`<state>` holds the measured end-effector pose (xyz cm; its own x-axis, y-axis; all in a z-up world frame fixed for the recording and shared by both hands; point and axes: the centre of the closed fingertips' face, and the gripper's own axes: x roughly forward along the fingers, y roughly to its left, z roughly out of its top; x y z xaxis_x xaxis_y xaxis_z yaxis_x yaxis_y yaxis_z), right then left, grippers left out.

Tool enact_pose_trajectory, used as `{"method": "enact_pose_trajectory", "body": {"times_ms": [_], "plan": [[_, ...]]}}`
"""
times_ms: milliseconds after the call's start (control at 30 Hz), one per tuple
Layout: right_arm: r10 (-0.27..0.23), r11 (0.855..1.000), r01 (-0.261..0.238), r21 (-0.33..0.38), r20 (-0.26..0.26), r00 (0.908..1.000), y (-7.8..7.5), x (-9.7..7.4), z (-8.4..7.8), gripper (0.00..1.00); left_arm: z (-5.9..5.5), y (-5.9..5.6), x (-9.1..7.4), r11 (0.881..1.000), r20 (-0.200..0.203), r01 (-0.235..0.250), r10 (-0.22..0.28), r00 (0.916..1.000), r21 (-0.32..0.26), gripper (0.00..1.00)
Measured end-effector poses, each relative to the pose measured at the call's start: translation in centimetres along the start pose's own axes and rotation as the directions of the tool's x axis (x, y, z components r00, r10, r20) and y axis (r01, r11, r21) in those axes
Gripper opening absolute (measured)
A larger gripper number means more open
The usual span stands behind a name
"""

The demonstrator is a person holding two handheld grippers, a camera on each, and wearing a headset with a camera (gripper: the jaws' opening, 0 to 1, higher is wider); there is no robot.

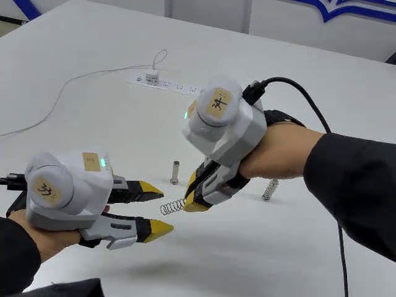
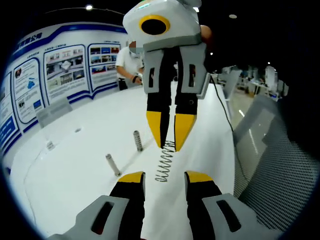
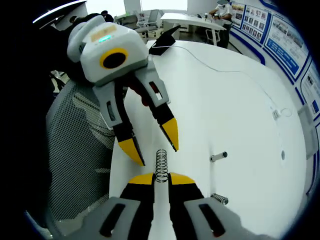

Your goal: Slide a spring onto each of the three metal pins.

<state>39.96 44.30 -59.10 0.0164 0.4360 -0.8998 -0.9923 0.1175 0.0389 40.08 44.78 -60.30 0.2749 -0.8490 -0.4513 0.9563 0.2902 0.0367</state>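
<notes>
Yellow fingertips (image 1: 158,229) of the left gripper (image 1: 154,208) sit closest, low on the left. They are spread wide apart and hold nothing. One end of a spring (image 1: 173,206) points into the gap between them, and it does not seem to touch either tip. The other end of the spring is pinched in the right gripper (image 1: 195,204), whose two tips are pressed close on it. The spring stretches from one gripper toward the other, low over the white table (image 1: 247,253). A bare metal pin (image 1: 175,172) stands straight up on the table just behind the spring. A second pin (image 3: 219,199) has its own spring around it and sits on the far side of the right gripper, well apart from the bare one. Farther back on the table lies a white power strip (image 1: 167,85) with a plug in it and a thin white cord.
</notes>
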Motion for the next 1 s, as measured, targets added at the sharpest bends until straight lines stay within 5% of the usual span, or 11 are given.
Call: {"method": "enact_pose_trajectory", "body": {"times_ms": [367, 1000], "plan": [[0.009, 1.000, -0.009, -0.009, -0.006, 0.9999, 0.7, -0.7, 0.5, 0.11, 0.4, -0.2, 0.1, 0.998, 0.014, 0.013, -0.014, 0.9998, 0.058, 0.13], [-0.005, 0.998, 0.007, -0.055, 0.047, 0.9989, 1.3, -1.5, 3.2, 0.11, 1.1, -0.7, 0.3, 0.999, 0.030, 0.033, -0.034, 0.9990, 0.042, 0.11]]}}
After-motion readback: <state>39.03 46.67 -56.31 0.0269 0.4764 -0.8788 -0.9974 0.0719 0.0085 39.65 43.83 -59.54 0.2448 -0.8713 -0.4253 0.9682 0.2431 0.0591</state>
